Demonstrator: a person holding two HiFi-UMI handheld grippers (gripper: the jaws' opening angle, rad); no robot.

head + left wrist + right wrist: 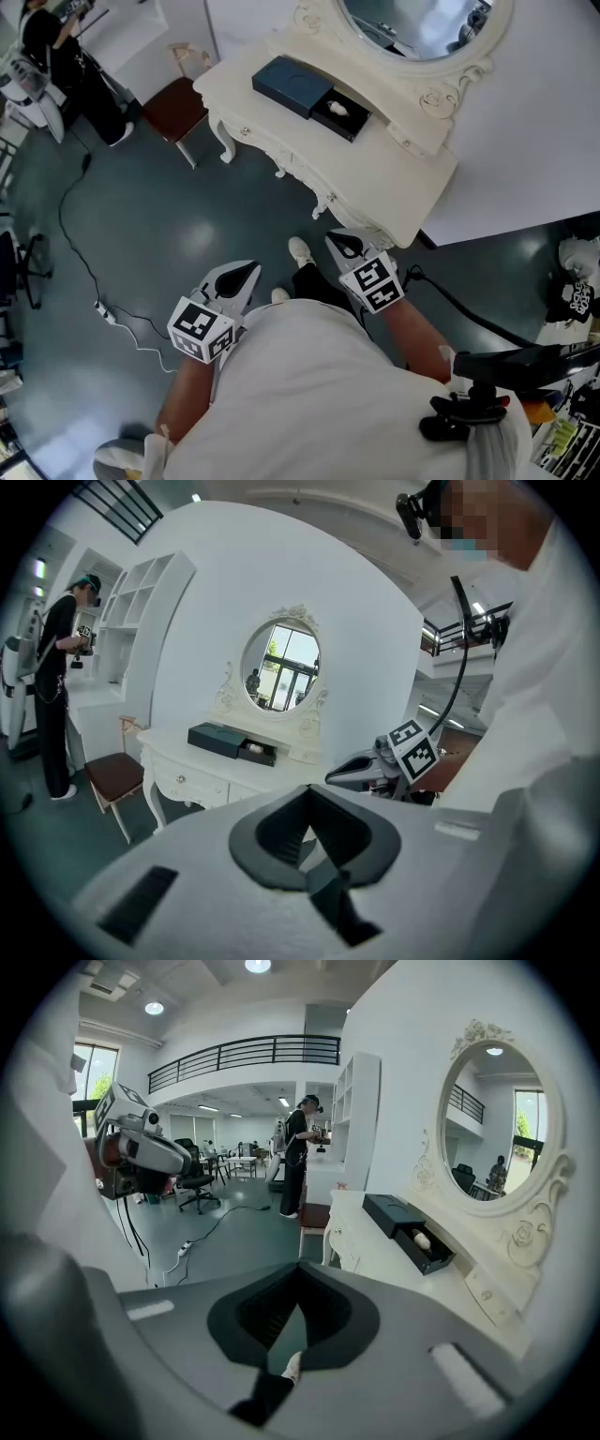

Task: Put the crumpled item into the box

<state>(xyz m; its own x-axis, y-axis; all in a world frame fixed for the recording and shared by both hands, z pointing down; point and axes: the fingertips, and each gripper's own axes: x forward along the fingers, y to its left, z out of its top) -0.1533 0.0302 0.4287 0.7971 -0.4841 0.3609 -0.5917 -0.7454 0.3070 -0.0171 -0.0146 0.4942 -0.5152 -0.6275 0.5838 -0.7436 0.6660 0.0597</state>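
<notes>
My left gripper (pixel 246 274) and right gripper (pixel 345 246) hung close to my body, jaws shut on nothing. Farther off stood the white bench (pixel 281 122), hard, smooth and curly at the edges. On it sat the flat dark box (pixel 286 82) with its tray (pixel 360 124) slid out. The crumpled item (pixel 339 110), white and lumpy, maybe paper, lay in that tray. A bump from shut jaws could knock the light box off.

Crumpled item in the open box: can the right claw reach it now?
Probably not yet. The right claw is shut and held near the person's body, short of the dressing table. Nothing blocks the crumpled item in the open box; a step closer should do.
</notes>
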